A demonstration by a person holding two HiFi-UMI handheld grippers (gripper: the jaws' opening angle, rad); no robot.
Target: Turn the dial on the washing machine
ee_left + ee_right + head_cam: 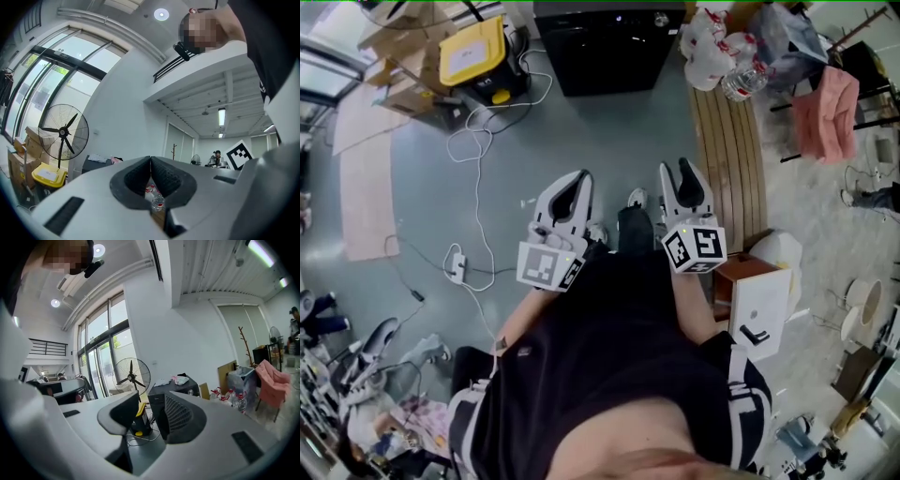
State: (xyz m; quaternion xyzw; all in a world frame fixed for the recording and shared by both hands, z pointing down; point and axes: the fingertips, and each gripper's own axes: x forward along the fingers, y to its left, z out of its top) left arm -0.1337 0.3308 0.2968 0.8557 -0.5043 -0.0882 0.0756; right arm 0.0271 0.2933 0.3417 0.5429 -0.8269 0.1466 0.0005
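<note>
Well ahead: washing machine [609,42], dial [661,18] barely discernible.
Left gripper [578,180]: jaws together, empty.
Right gripper [677,171]: jaws apart, empty.

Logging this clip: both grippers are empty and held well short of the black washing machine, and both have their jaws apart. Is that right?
Not quite. Only the right gripper has its jaws apart. The left gripper view shows the left gripper with its jaws closed together. The rest stands: both are empty and held well short of the black washing machine.
</note>
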